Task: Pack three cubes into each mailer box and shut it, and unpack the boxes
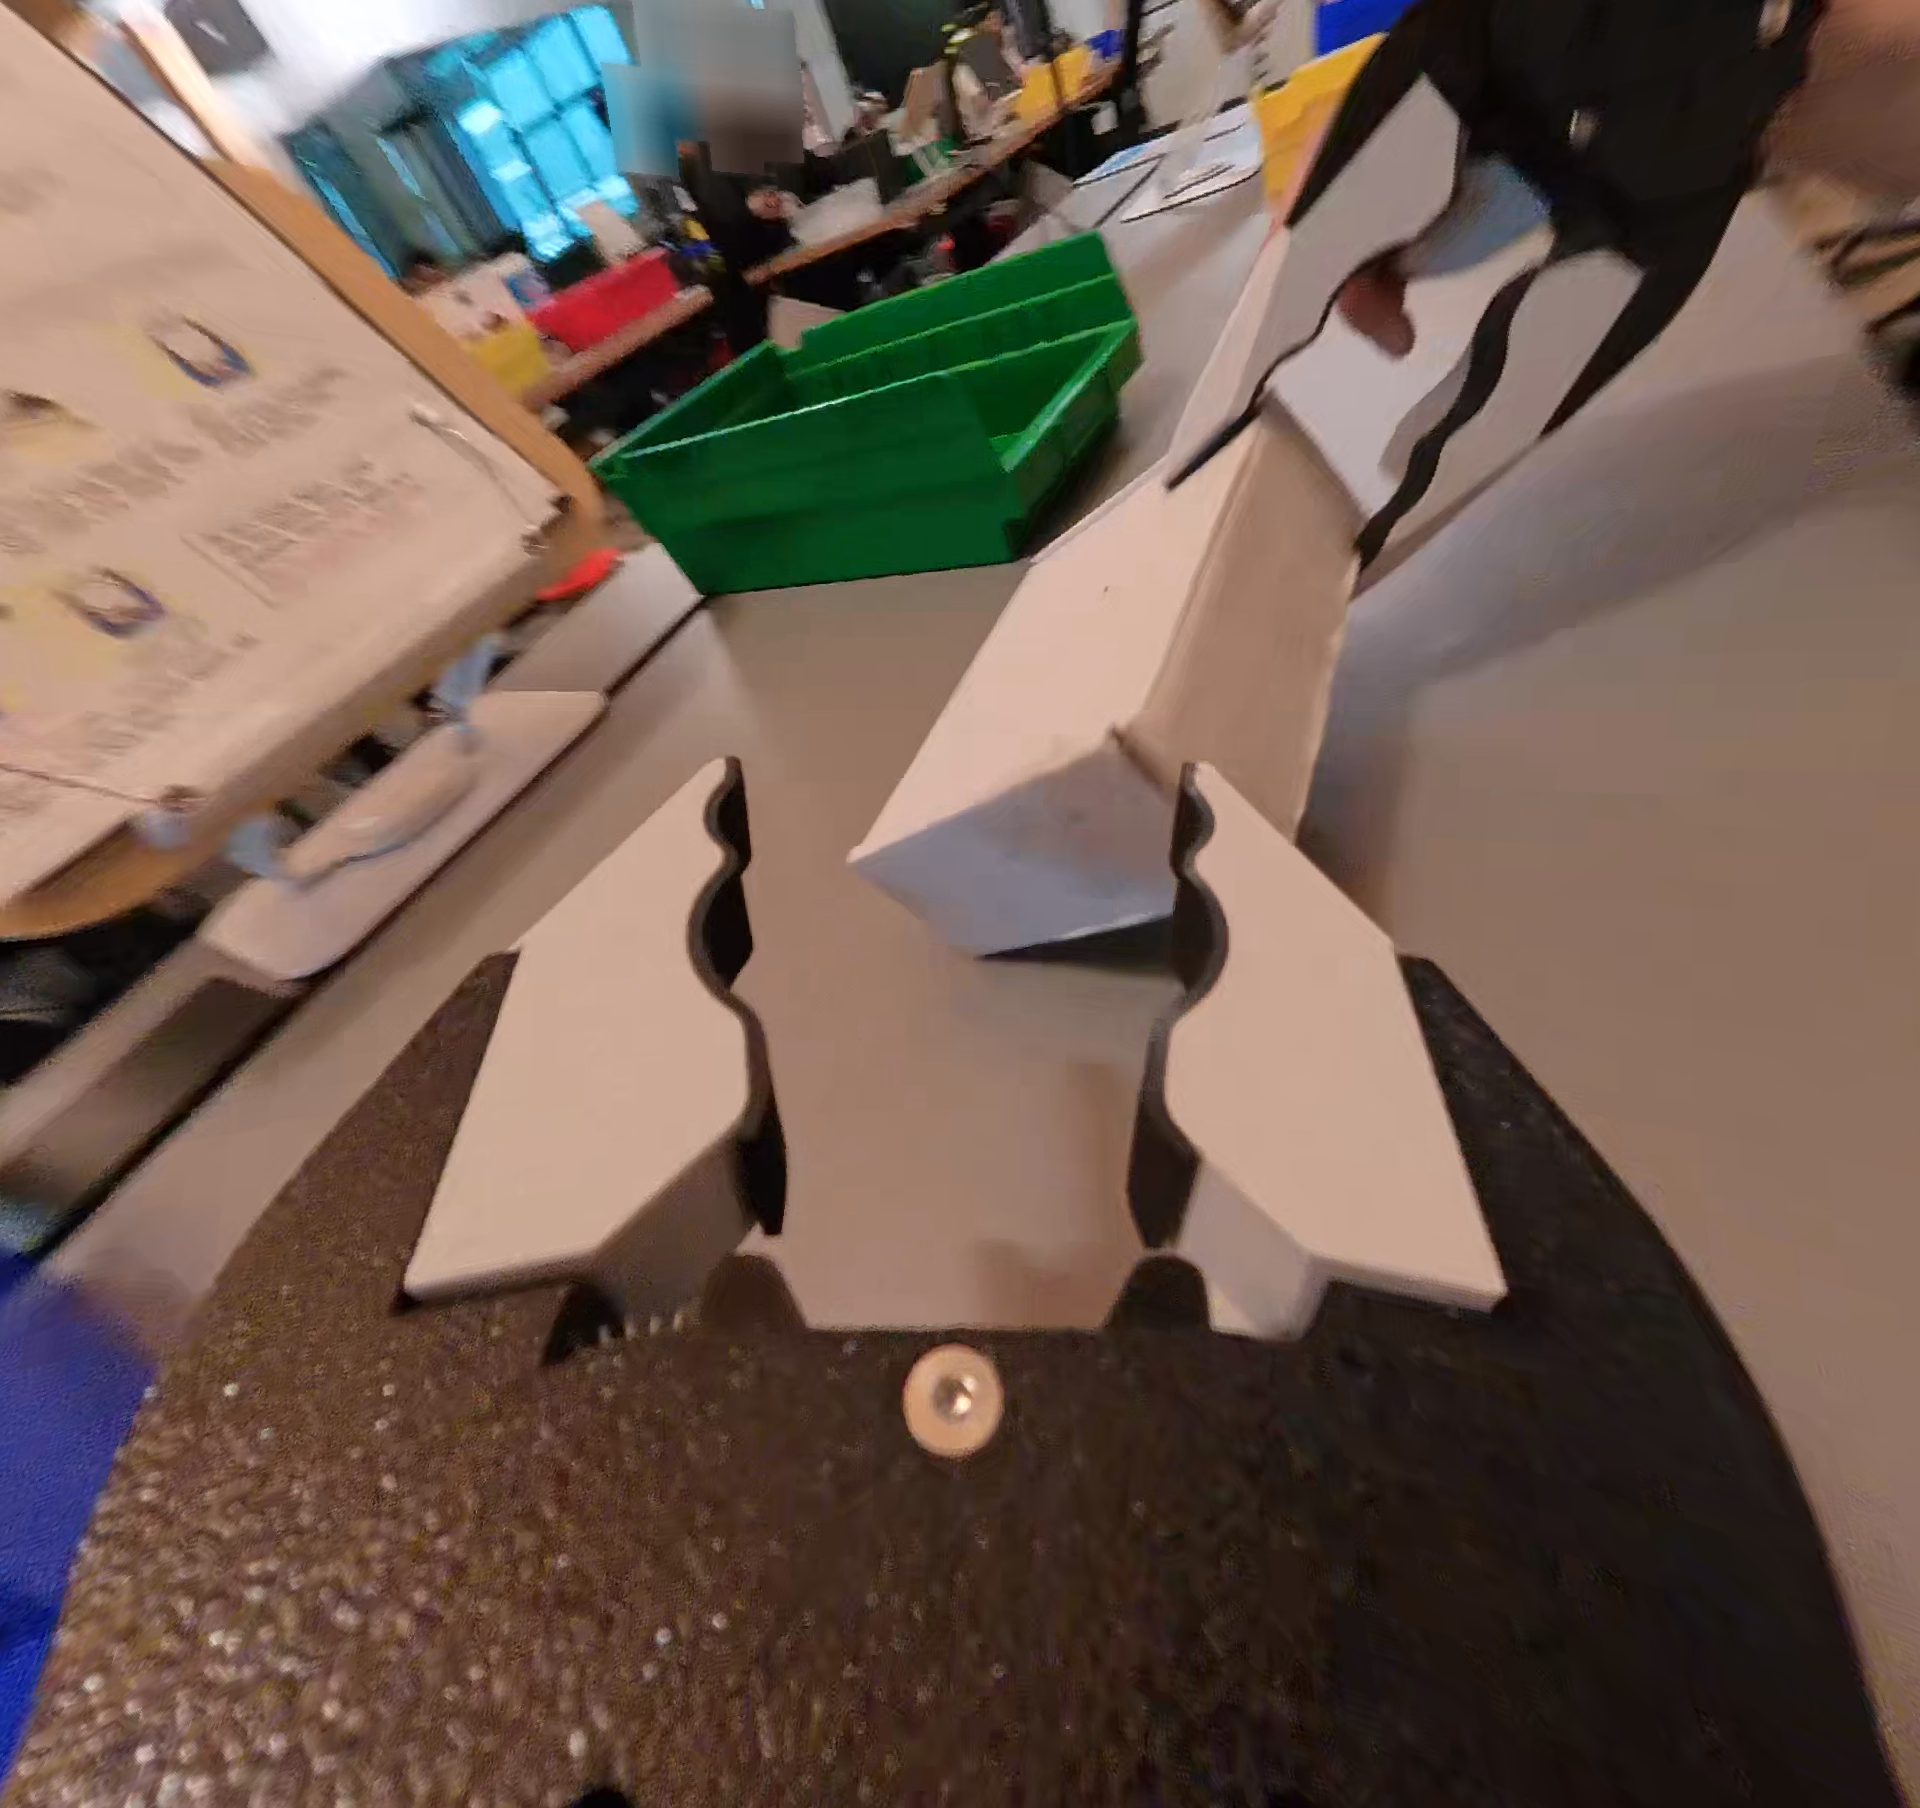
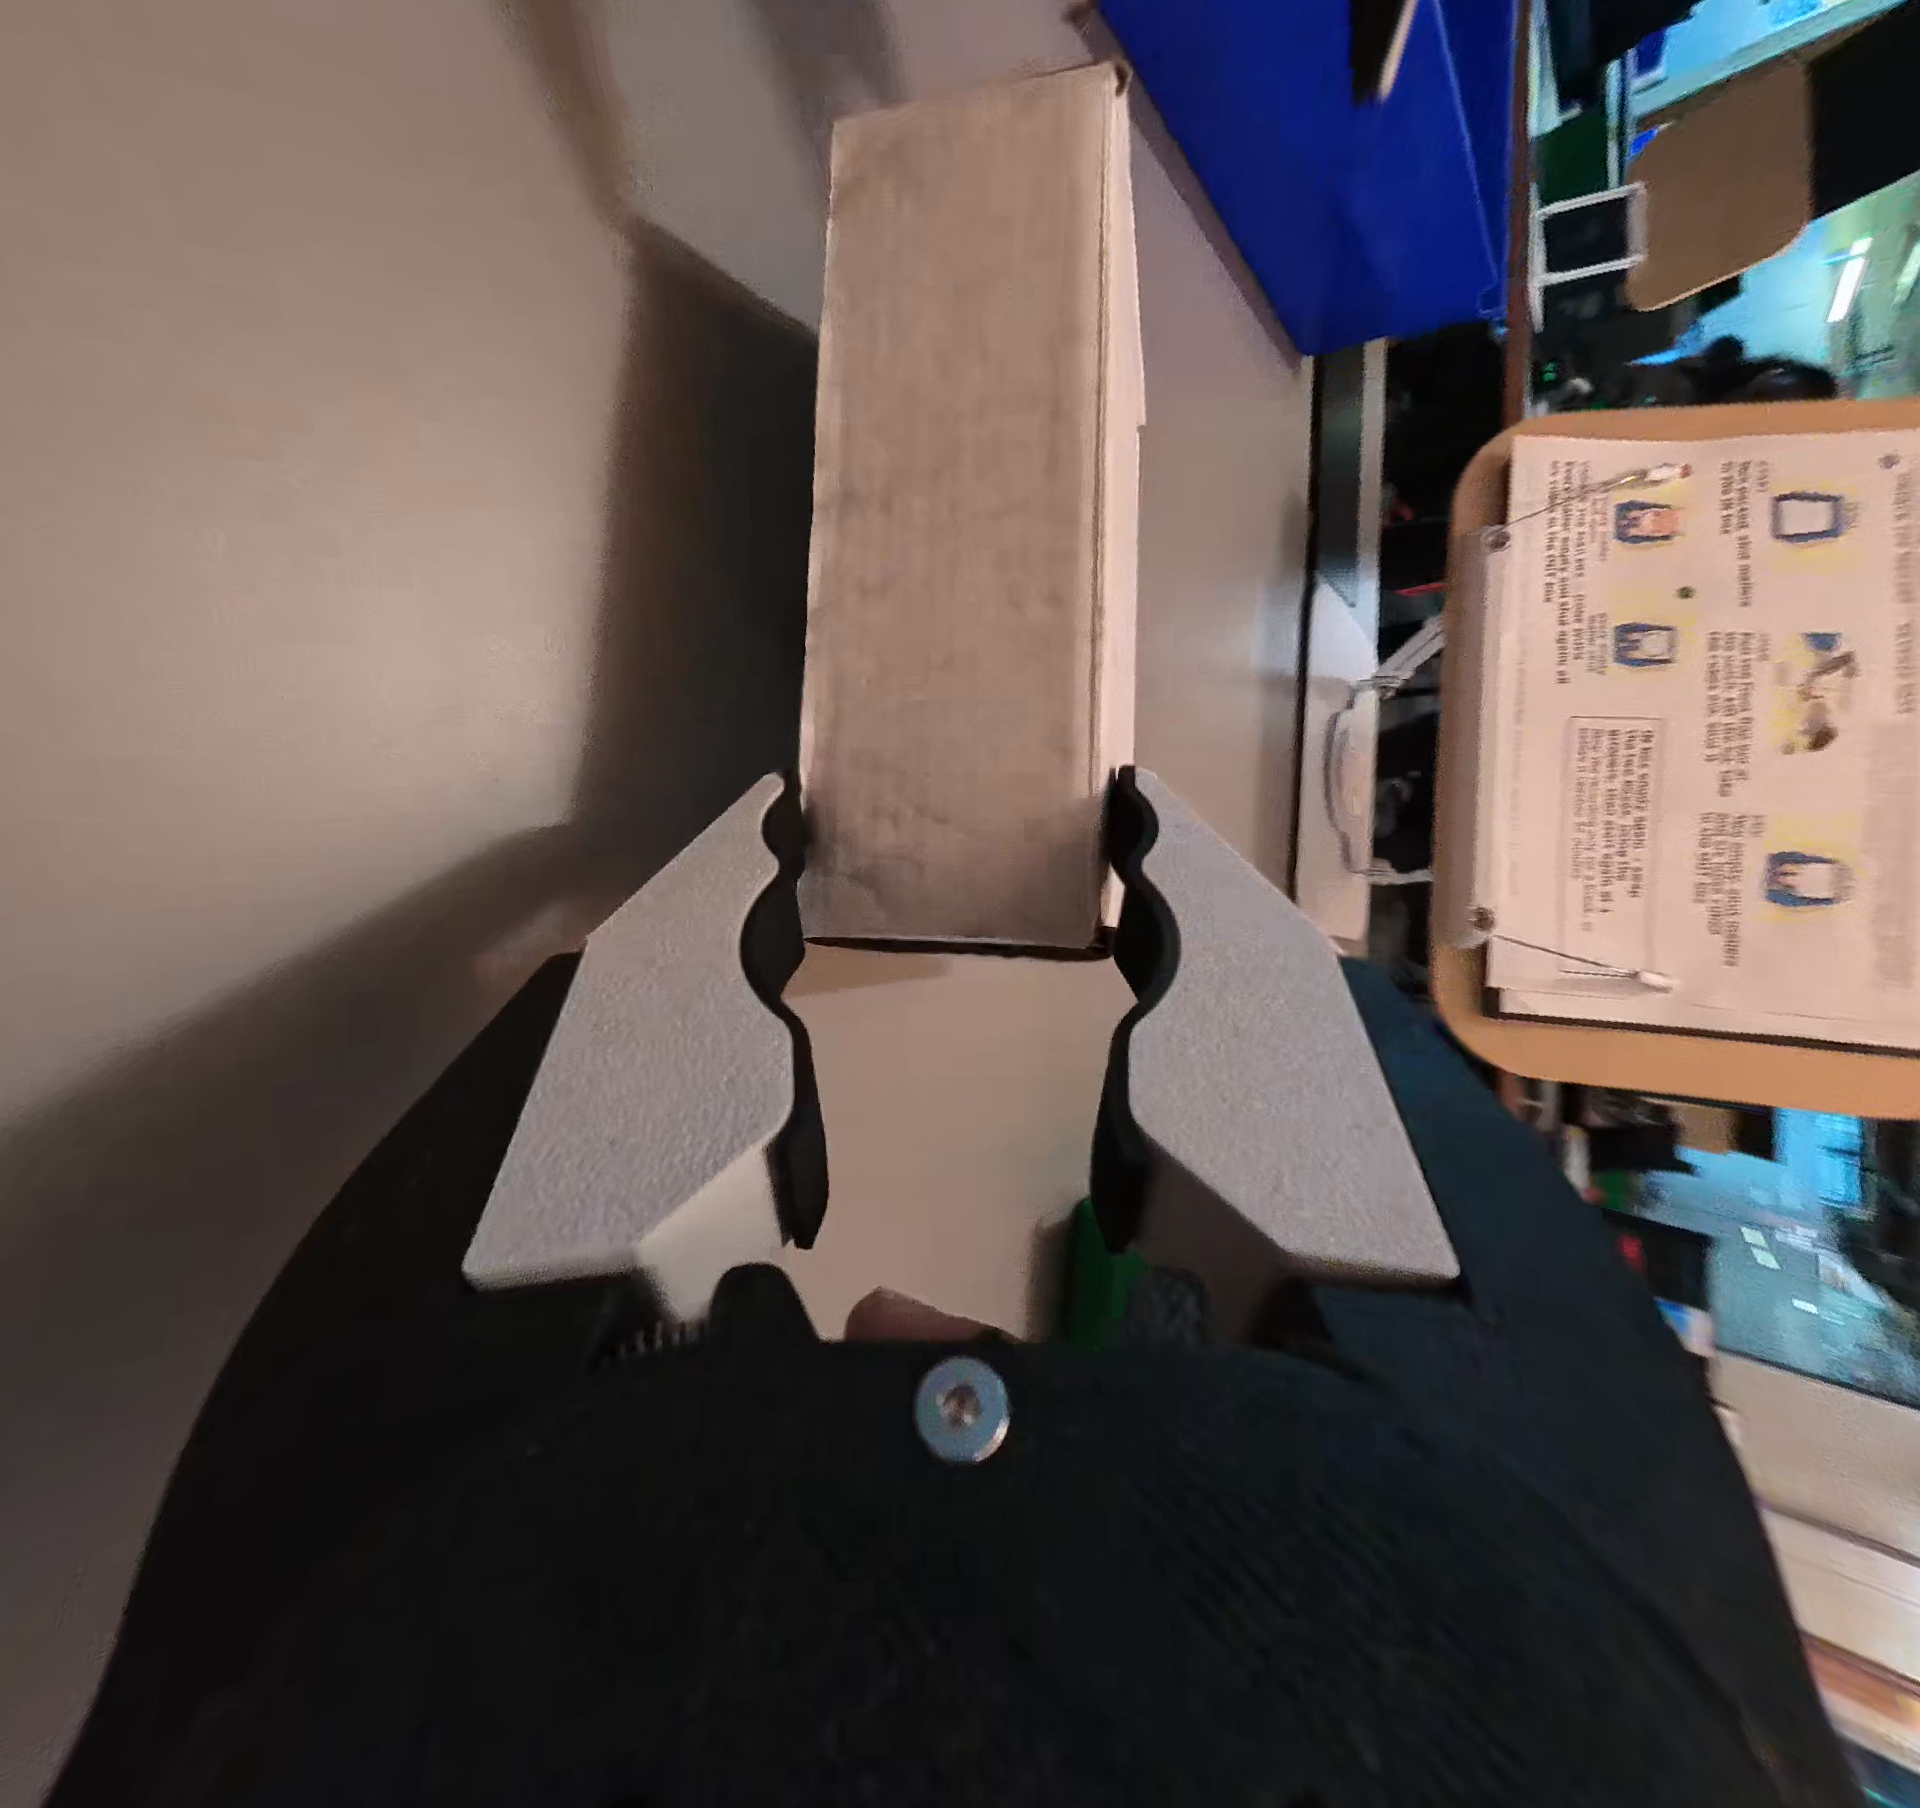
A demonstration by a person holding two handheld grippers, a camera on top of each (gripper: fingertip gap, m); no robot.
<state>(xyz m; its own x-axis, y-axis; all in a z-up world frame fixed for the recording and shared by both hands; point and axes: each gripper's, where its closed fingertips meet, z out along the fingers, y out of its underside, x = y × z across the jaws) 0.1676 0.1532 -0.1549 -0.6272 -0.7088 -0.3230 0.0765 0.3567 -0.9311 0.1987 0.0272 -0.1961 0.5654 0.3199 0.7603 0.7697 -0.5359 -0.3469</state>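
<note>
A shut white mailer box point(image 1: 1132, 678) hangs tilted above the grey table point(image 1: 1610, 875), its near end low and its far end raised. My right gripper point(image 1: 1278, 511) is shut on the far end of the box. In the right wrist view the box point(image 2: 956, 511) stretches away from between the fingers of the right gripper point(image 2: 956, 787). My left gripper point(image 1: 961, 802) is open, and the box's near corner lies just inside its right finger point(image 1: 1288, 1031). I cannot tell whether they touch. No cubes are in view.
A green plastic bin point(image 1: 883, 439) stands on the table beyond the box. A wooden board with an instruction sheet point(image 1: 208, 459) stands at the left and also shows in the right wrist view point(image 2: 1683, 719). A blue sleeve point(image 1: 52, 1446) is at the lower left.
</note>
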